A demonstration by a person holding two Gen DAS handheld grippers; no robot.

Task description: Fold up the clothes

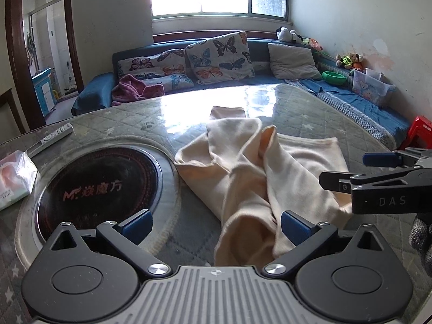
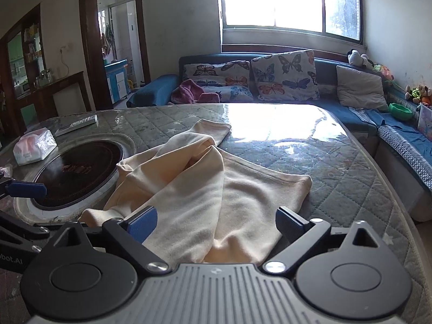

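A cream garment (image 1: 251, 167) lies crumpled on the quilt-patterned, glass-topped table (image 1: 310, 113); one narrow part stretches away toward the window. My left gripper (image 1: 216, 224) is open, its fingers on either side of the garment's near end. My right gripper (image 2: 216, 224) is open too, low over the garment's (image 2: 210, 189) near edge, fingers on both sides of the cloth. The right gripper also shows at the right edge of the left wrist view (image 1: 348, 170). A blue fingertip (image 2: 25, 189) of the left gripper shows at the left of the right wrist view.
A round black cooktop (image 1: 100, 186) is set into the table left of the garment. A tissue pack (image 1: 13, 181) and a remote (image 1: 51, 137) lie at the far left. A blue sofa (image 1: 364, 105) with butterfly cushions (image 1: 221, 54) runs behind and to the right. A red stool (image 1: 418, 132) stands at right.
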